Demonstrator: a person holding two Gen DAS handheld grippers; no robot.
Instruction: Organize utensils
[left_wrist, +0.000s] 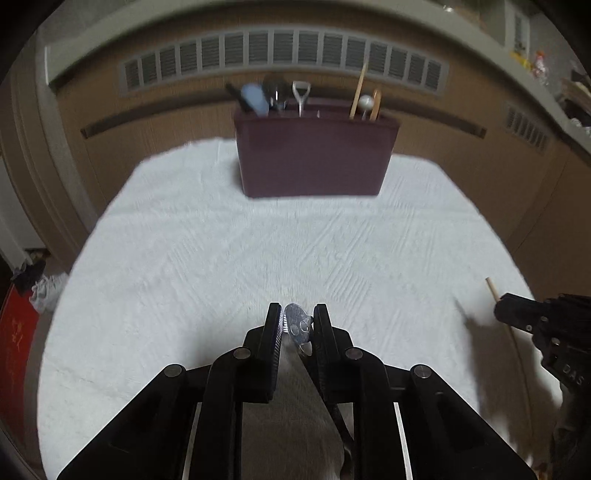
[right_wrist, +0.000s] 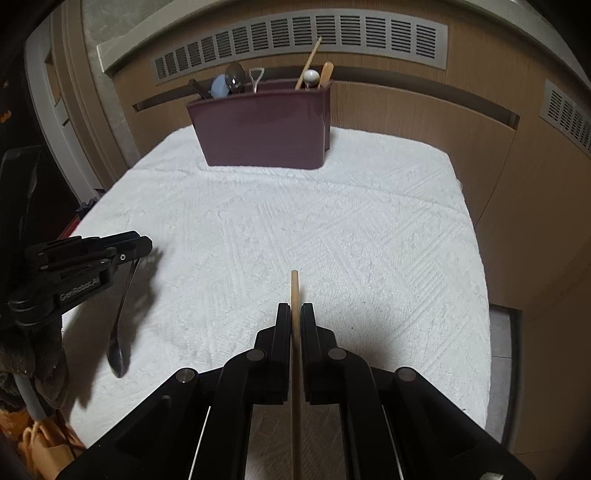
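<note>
Both clamped: left gripper (left_wrist: 298, 325) on a metal spoon (right_wrist: 120, 332) hanging bowl-down, right gripper (right_wrist: 295, 325) on a wooden chopstick (right_wrist: 294, 291) pointing ahead toward the maroon holder (right_wrist: 258, 129) across the white cloth (right_wrist: 332, 240).

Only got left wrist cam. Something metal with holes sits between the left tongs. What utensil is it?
Observer: A spoon. The right wrist view shows it hanging from the left tongs by the handle end, bowl down.
Operator: Bowl off the table?
Observer: It hangs low over the white cloth, close to its own shadow. I can't tell if it touches.
Operator: Other side gripping that stick squarely?
Observer: Yes. The right tongs are shut on the wooden chopstick, one finger pressed on each side, with the stick centred between them.
</note>
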